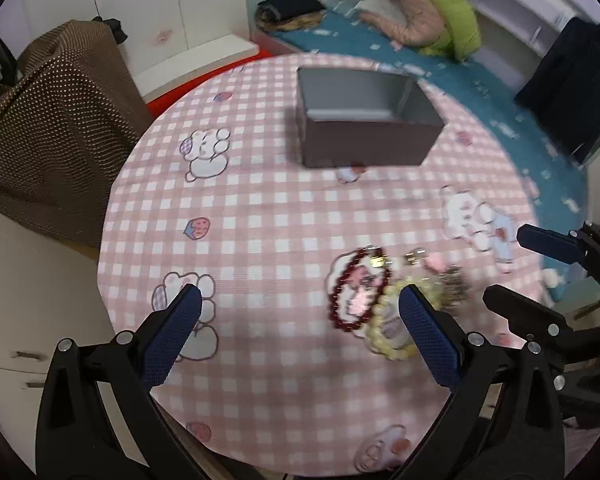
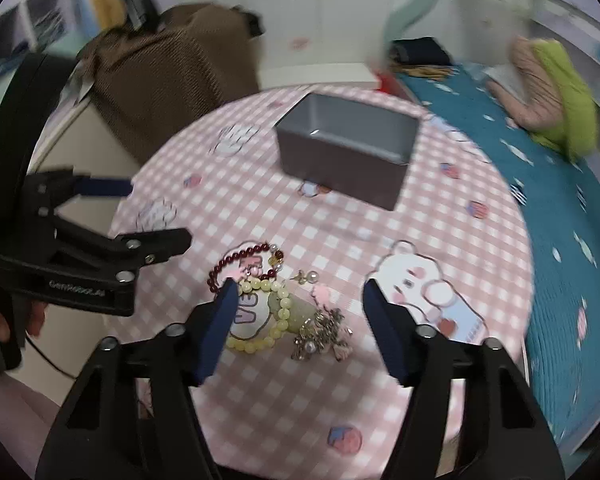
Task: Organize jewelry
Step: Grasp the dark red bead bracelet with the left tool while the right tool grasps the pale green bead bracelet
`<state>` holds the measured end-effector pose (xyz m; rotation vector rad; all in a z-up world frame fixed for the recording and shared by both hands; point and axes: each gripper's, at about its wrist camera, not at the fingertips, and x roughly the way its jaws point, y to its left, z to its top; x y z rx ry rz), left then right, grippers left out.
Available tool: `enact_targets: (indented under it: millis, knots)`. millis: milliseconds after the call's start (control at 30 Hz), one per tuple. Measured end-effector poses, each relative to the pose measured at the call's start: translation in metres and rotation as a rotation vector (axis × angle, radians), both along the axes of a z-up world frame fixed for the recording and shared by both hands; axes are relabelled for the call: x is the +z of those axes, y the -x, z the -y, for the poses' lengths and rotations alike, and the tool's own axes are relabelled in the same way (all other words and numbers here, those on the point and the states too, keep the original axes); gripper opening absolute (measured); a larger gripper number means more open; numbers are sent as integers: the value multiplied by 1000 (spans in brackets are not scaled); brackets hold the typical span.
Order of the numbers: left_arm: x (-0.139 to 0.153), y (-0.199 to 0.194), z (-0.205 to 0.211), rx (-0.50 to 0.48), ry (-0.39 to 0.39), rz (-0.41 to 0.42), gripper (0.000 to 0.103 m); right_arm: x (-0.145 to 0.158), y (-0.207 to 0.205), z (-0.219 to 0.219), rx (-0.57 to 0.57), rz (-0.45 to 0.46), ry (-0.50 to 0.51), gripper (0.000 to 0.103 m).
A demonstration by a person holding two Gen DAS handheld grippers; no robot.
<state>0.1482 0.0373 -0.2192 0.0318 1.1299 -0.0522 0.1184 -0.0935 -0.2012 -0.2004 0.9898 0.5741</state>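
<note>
While both grippers hover above the round bench, nothing is yet held. Taken left to right: the left gripper has its jaws spread wide and empty, with bare cloth between them. Its right finger overlaps the yellow bracelet in the left wrist view; whether it touches cannot be told. Next comes the red bracelet, lying flat as a loop, its near edge against the yellow bracelet. Just right of those lie a small earring and a tangled charm cluster, all close together on the near part of the bench. The right gripper is also wide open and empty, and its jaws bracket the pile from above: yellow bracelet toward the left finger, cluster nearer the middle.

The grey box, open-topped and seemingly empty, stands well beyond the pile, toward the far side of the bench.

Assessment: the right gripper is the nearer and better placed of the 2, since the jewelry lies directly ahead of it and between its fingers, whereas the pile sits off to the right of the left gripper's centre line. The cluster has no clear long axis; the bracelets are loops, best pinched across 1 strand. The right gripper points forward and downward at the pile. Sorting appears barely begun.
</note>
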Motion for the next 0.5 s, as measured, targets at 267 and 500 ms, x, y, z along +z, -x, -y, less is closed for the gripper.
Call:
enact_targets:
  millis: [267, 500]
  knots:
    - [-27, -17, 0, 63, -17, -83, 82, -47, -20, -11, 129, -91, -11, 33]
    - [-38, -24, 9, 46, 1, -129, 66, -66, -26, -13, 149, -146, 3, 17]
